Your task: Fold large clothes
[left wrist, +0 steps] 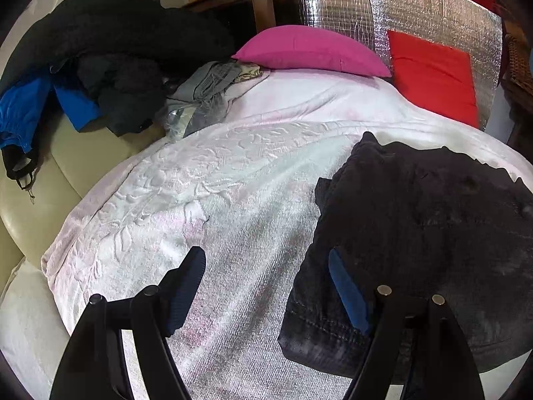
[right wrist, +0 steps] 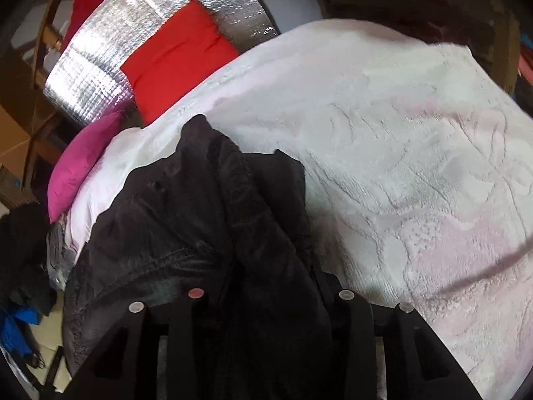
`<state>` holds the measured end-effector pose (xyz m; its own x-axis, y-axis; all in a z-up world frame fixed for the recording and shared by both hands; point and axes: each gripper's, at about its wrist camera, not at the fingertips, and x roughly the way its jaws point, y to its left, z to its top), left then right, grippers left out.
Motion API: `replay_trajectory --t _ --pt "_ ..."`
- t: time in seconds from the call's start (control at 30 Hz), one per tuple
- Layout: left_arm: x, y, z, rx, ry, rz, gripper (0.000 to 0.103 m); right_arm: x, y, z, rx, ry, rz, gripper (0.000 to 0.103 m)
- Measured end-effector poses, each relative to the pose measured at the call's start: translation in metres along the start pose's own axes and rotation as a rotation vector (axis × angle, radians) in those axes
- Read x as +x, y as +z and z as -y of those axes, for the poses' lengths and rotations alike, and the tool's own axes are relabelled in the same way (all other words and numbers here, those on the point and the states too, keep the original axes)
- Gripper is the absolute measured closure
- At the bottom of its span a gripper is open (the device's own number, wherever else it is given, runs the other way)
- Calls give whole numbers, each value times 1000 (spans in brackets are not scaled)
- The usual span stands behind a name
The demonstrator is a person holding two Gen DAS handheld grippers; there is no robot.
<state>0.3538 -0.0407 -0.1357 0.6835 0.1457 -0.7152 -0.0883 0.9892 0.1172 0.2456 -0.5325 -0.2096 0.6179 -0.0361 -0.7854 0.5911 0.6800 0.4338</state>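
A: Dark jacket?
B: Bunched on the white blanket, near its front edge; bare blanket on both sides.
A: Tools?
B: Left tool open, one finger over the hem. Right tool: jacket fabric between fingers, apparently gripped.

Black left gripper, blue pads, silver pins

right tool fingertips buried under black garment, garment's lower edge cut off, white blanket blurred
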Motion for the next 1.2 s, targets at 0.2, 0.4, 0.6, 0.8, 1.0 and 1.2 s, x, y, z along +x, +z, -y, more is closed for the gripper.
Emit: replay_trajectory --t 0.2,0.4,0.6,0.8,1.0,1.2 --pt "-1 -3 0 17 9 4 26 -8 1 13 95 25 -26 42" --pt "-5 -5 -1 13 9 8 26 -37 7 14 127 41 59 42" --pt "-10 -6 3 26 13 25 26 -70 3 -8 7 76 185 42" --pt "-14 -6 4 30 17 43 26 -92 -9 -45 -159 196 232 42" --pt "-19 -5 11 33 4 63 26 -69 -26 -73 -266 161 150 42" --pt "16 -10 26 90 9 -77 22 -17 -21 -61 -198 50 -34 44"
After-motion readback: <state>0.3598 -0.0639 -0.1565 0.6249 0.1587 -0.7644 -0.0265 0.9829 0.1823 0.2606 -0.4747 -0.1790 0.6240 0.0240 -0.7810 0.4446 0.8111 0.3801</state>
